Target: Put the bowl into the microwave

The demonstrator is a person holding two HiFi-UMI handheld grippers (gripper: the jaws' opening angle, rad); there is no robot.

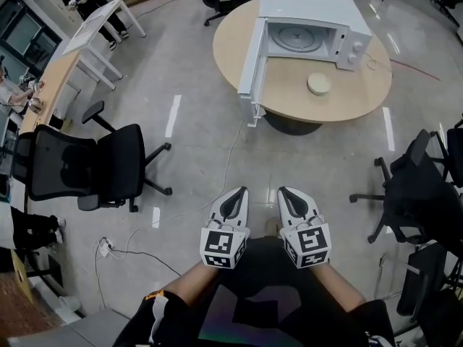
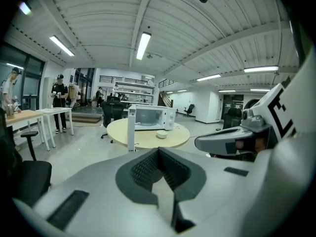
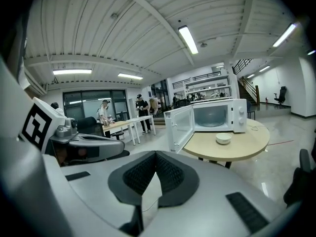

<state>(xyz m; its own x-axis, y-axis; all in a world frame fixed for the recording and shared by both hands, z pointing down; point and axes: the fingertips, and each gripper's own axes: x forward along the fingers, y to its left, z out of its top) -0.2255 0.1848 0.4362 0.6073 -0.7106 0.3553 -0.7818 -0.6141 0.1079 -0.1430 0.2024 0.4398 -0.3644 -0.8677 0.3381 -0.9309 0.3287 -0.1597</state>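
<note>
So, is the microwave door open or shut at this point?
Open: the microwave door stands swung wide out, the turntable inside shows, and the bowl sits outside on the table.

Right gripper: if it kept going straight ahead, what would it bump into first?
Probably the open microwave door, far ahead. The way there looks free, though depth is unclear.

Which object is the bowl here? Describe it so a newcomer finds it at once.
Find the round wooden table across the floor, carrying an open white microwave. The bowl is the small, pale, round dish on the tabletop just in front of the oven's open cavity, the only dish there.
</note>
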